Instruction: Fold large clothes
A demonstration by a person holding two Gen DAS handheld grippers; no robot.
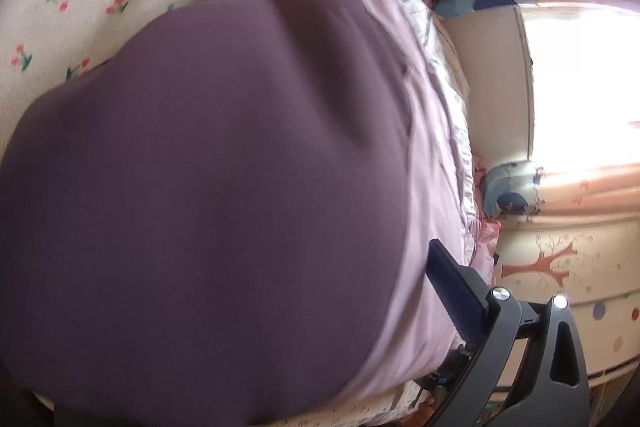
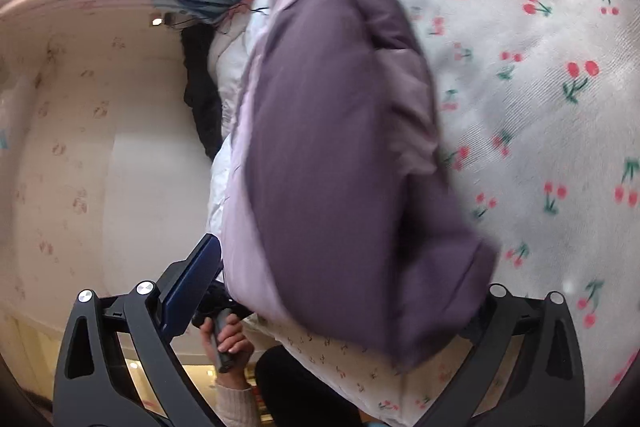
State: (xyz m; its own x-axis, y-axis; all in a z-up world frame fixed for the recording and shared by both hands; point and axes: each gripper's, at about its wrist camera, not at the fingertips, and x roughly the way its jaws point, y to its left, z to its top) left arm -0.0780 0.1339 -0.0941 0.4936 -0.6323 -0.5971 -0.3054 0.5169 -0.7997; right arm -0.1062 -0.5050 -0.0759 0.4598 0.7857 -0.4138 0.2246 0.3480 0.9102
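Right now both my tongs look spread around the purple garment (image 2: 340, 163) on the cherry-print bed (image 2: 540, 99); whether either grips, I cannot tell.

I read the garment (image 1: 208, 187) as soft matt cloth, dark purple on one face and a paler lilac on the other, with no sheen. The bed sheet (image 2: 540, 107) under it looks like a slightly fuzzy, ribbed cotton printed with cherries. My right tongs (image 2: 332, 291) are matt dark plastic with small shiny metal screw heads, the finger (image 2: 192, 287) faced with a smooth blue pad; the left tongs (image 1: 460, 279) look the same. The wall (image 2: 80, 147) seems matt patterned paper.
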